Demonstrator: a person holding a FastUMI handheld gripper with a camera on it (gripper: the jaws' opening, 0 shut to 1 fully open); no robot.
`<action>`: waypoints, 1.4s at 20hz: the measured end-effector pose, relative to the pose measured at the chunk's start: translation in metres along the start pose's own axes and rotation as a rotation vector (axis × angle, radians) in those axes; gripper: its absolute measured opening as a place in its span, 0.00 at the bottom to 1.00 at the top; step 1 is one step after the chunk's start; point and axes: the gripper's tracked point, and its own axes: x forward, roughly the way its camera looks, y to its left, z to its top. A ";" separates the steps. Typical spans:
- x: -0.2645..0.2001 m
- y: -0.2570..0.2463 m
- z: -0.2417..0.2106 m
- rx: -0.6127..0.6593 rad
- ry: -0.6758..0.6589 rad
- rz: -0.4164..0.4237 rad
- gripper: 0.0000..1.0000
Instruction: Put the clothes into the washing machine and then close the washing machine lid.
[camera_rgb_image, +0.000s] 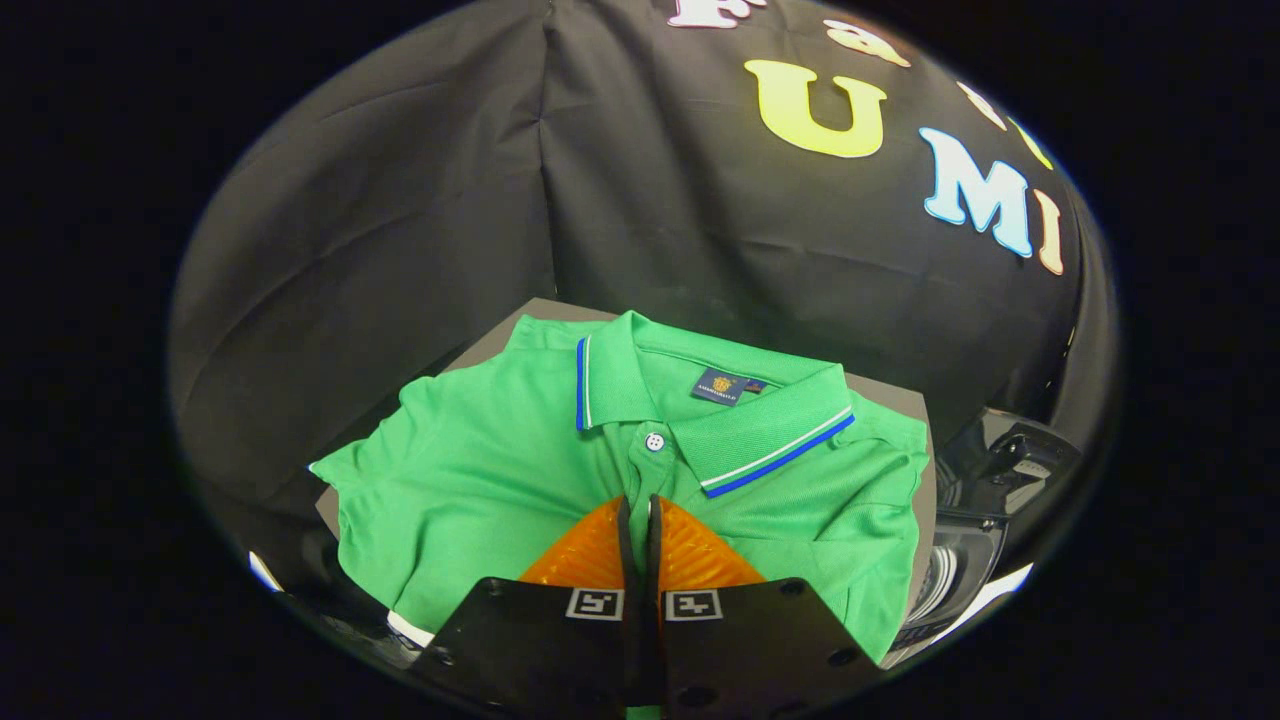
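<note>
A folded green polo shirt (500, 480) with blue and white collar stripes lies flat on a grey surface (880, 390). My gripper (638, 510) hovers over the shirt's front, just below the collar button, with its fingertips pressed together. I see no fabric pinched between the fingers. To the right of the shirt, part of a dark glossy washing machine (1010, 460) shows, and its opening looks uncovered.
The black cloth wall (400, 220) stands close behind the grey surface and wraps round to the left. The surface's edge runs just past the shirt's left sleeve (345, 470), with dark space below it.
</note>
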 end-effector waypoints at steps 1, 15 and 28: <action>-0.002 0.001 0.003 0.003 -0.023 -0.002 0.02; -0.076 -0.008 0.072 -0.020 -0.323 -0.001 0.01; -0.158 -0.136 0.075 0.098 -0.448 -0.086 0.01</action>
